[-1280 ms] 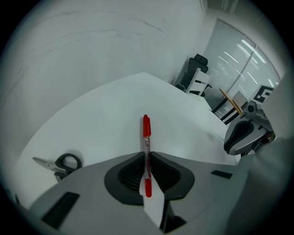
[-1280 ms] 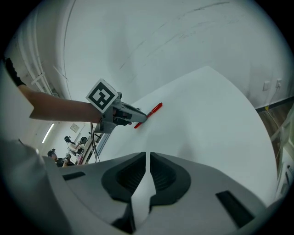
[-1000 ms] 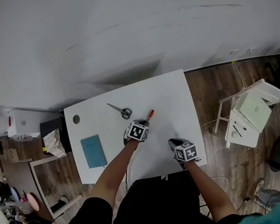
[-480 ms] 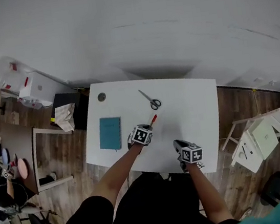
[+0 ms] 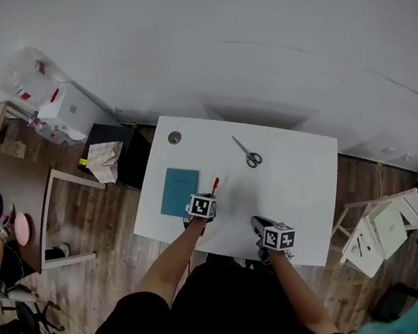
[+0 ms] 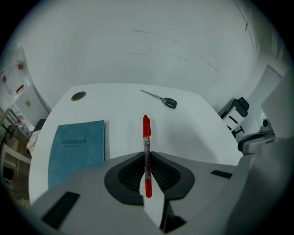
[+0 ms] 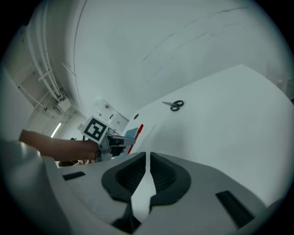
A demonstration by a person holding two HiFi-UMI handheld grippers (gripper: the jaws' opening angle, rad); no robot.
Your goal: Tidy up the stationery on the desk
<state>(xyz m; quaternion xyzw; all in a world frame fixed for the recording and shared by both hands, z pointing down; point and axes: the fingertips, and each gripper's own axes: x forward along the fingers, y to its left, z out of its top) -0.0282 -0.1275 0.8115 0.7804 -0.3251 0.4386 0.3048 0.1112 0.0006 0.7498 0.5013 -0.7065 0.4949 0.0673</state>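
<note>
My left gripper (image 5: 208,196) is shut on a red pen (image 6: 146,137), which sticks out forward between the pads above the white desk (image 5: 296,181). A teal notebook (image 5: 179,192) lies flat just to the left of that gripper; it also shows at the left as the notebook (image 6: 78,149). Grey-handled scissors (image 5: 248,153) lie farther back on the desk, seen as well as scissors (image 6: 161,98) and scissors (image 7: 174,105). My right gripper (image 5: 259,225) hovers near the desk's front edge, its jaws closed with nothing between them. The left gripper (image 7: 115,140) shows in the right gripper view with the pen (image 7: 138,131).
A round cable hole (image 5: 175,137) sits at the desk's back left corner. A white chair (image 5: 380,231) stands on the wooden floor to the right. A black box (image 5: 118,148) and a wooden frame (image 5: 62,221) stand to the left. A white wall rises behind.
The head view has swung round. My left gripper has carried the pen leftward, close to the notebook. The right gripper has shifted left along the front edge too.
</note>
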